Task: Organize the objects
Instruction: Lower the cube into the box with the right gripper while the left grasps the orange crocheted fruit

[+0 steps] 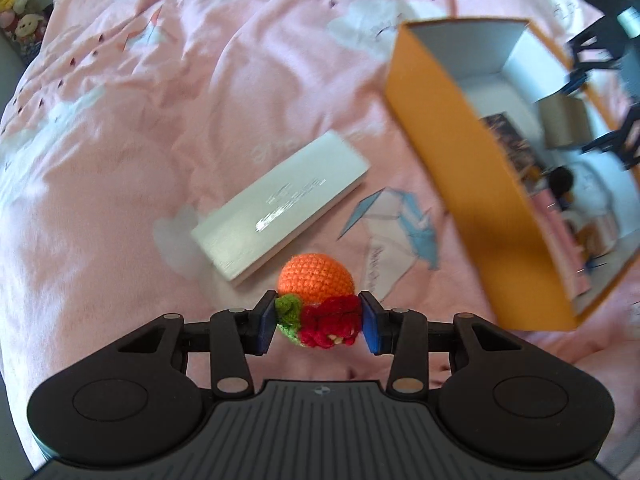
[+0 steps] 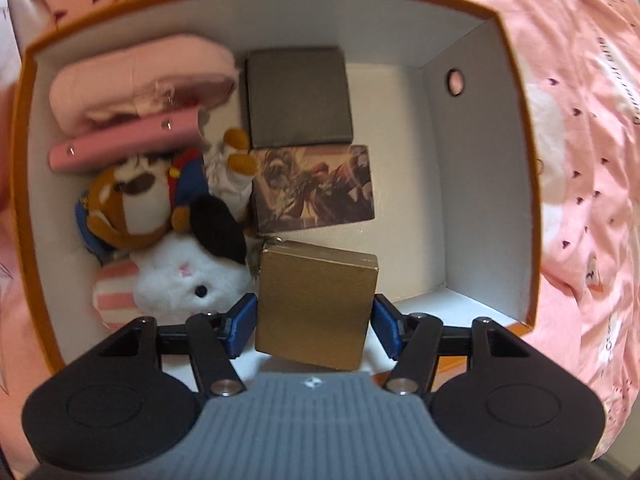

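The left wrist view looks down close over the pink bedsheet (image 1: 160, 120) with the orange storage box (image 1: 460, 160) at its right, while the right wrist view peers straight down into that same box (image 2: 480, 168).

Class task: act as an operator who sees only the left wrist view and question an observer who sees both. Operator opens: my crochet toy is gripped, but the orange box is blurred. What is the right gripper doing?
Observer: The right gripper holds a gold box over the orange box.
Operator: Is there free floor inside?
Observer: Yes, bare white floor lies along the wall with the round hole.
Operator: What fills the other side?
Observer: Plush toys and a pink pouch.
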